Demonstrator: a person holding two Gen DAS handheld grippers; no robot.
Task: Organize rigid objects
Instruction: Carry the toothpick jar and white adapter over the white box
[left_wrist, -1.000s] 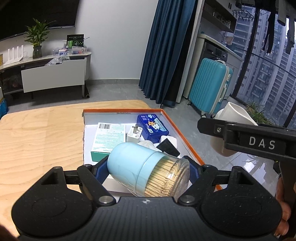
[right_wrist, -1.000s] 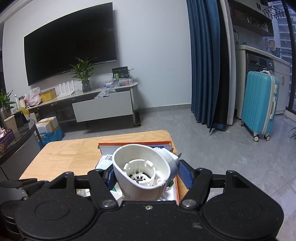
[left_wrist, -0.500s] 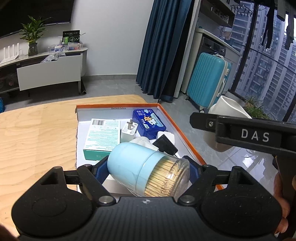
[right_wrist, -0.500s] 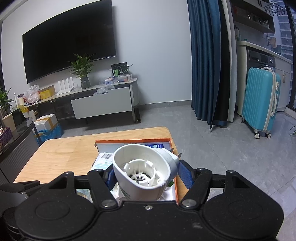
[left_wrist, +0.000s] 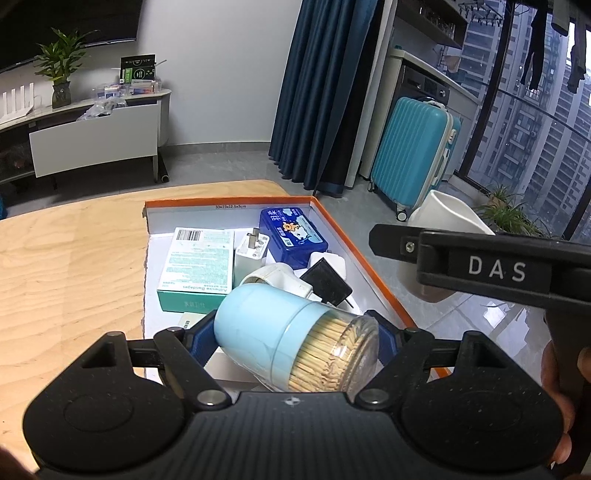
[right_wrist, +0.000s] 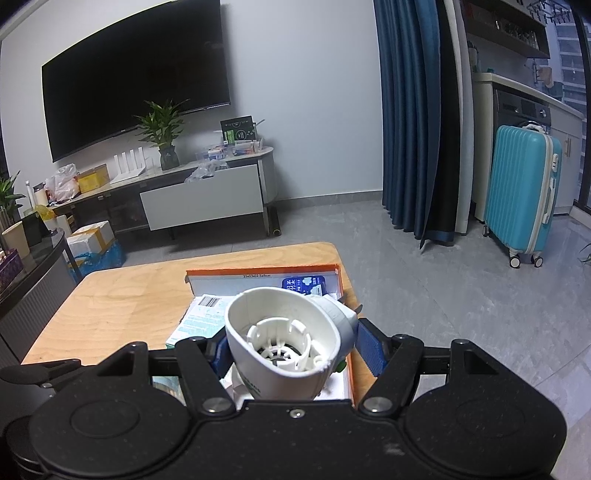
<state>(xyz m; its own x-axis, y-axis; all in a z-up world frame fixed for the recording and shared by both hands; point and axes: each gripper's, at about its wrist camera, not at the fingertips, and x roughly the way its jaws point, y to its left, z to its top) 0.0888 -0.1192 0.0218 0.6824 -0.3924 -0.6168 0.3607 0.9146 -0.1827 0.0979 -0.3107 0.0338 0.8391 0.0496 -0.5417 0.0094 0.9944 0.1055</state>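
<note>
My left gripper is shut on a light blue toothpick jar with a clear end full of toothpicks, held on its side above the near end of an orange-rimmed box. My right gripper is shut on a white plastic cup-shaped part, its open end facing the camera, above the same box. In the left wrist view the right gripper's black body with that white part is at the right, beyond the box's edge.
The box lies on a wooden table and holds a green-and-white bandage carton, a blue tin, a white plug, a black adapter and a white reel. A teal suitcase stands on the floor.
Both grippers have shifted slightly over the box while keeping their hold. The box and its contents appear further left and a little lower in the left wrist view.
</note>
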